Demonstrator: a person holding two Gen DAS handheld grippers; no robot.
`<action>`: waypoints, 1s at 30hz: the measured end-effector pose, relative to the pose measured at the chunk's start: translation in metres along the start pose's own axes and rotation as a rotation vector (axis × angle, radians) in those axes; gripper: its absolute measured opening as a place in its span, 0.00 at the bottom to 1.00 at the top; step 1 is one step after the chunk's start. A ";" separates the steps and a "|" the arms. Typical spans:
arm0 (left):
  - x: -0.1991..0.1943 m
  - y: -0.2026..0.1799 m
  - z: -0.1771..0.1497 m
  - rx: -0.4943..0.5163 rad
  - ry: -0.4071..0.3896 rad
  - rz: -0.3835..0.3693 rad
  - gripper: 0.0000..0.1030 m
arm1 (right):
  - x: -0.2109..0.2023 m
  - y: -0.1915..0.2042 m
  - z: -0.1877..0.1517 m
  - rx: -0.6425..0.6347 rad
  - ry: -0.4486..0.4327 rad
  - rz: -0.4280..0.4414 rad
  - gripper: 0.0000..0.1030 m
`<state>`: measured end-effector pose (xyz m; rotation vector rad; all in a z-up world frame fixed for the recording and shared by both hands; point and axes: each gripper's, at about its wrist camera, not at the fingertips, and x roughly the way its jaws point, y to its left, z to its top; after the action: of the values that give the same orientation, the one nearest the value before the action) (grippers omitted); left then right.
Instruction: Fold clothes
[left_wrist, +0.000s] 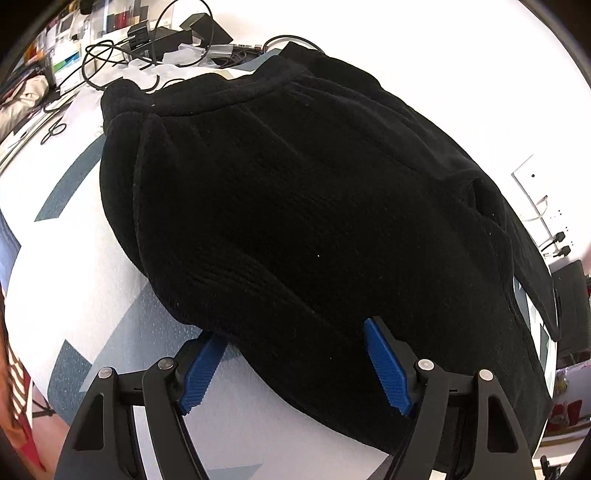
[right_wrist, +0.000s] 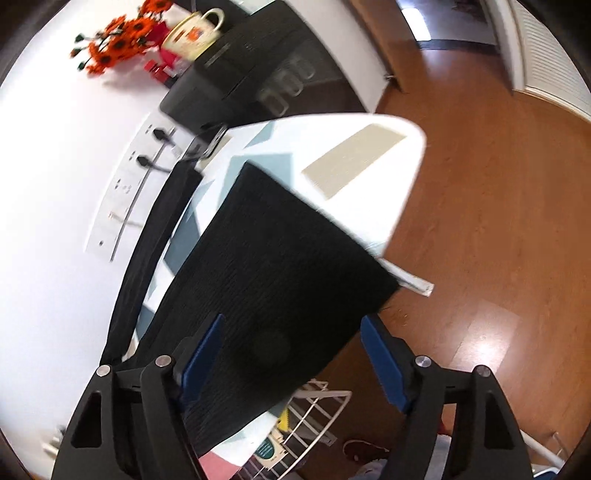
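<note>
Tongs first: left tongs (left_wrist: 293, 363) stood wide open, holding nothing, blue pads straddling the near hem of the garment (left_wrist: 314, 206). One pad lay over bare board, the other over the cloth; whether either touched could not be told. Right tongs (right_wrist: 291, 360) likewise gaped wide and empty, poised above the garment's other end (right_wrist: 280, 277). That view was blurred.

Board (right_wrist: 354, 206): an ironing board with a white and grey-blue patterned cover, narrowing to a rounded nose over wooden floor (right_wrist: 498, 221). No tabletop proper; the board carried the work.

Garment: black, ribbed knit, spread broadly along the board. Long axis ran with the board's length, away from the left tongs toward a cluttered far end with cables (left_wrist: 110, 62). A rolled edge crossed near the far end, and a dark strip (right_wrist: 155, 251), perhaps a sleeve, trailed along the wall side. Right-hand end finished in a straight edge short of the nose.

Judgement: both tongs were at the near long edge, left toward one end and right toward the other, cloth lying ahead of each. Layers seemed doubled, so the spread would fit a piece partly folded or one merely laid out; the pictures did not settle which.

Smaller: wire rack (right_wrist: 317, 410) under the board, mug (right_wrist: 195, 31) and orange flowers (right_wrist: 118, 44) on a far cabinet.
</note>
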<state>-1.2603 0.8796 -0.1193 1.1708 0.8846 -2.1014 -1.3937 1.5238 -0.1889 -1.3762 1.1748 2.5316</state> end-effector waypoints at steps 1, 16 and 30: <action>0.001 0.002 0.001 0.012 0.001 0.005 0.73 | 0.001 -0.002 0.001 0.010 -0.010 -0.007 0.76; 0.014 0.001 0.002 0.137 0.025 0.054 0.74 | 0.012 -0.008 0.001 -0.014 -0.026 -0.108 0.24; 0.006 0.026 0.002 0.104 0.005 -0.013 0.74 | 0.022 -0.013 0.004 0.037 0.017 -0.016 0.24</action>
<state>-1.2451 0.8608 -0.1309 1.2261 0.7954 -2.1792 -1.4054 1.5285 -0.2114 -1.3958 1.2030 2.4793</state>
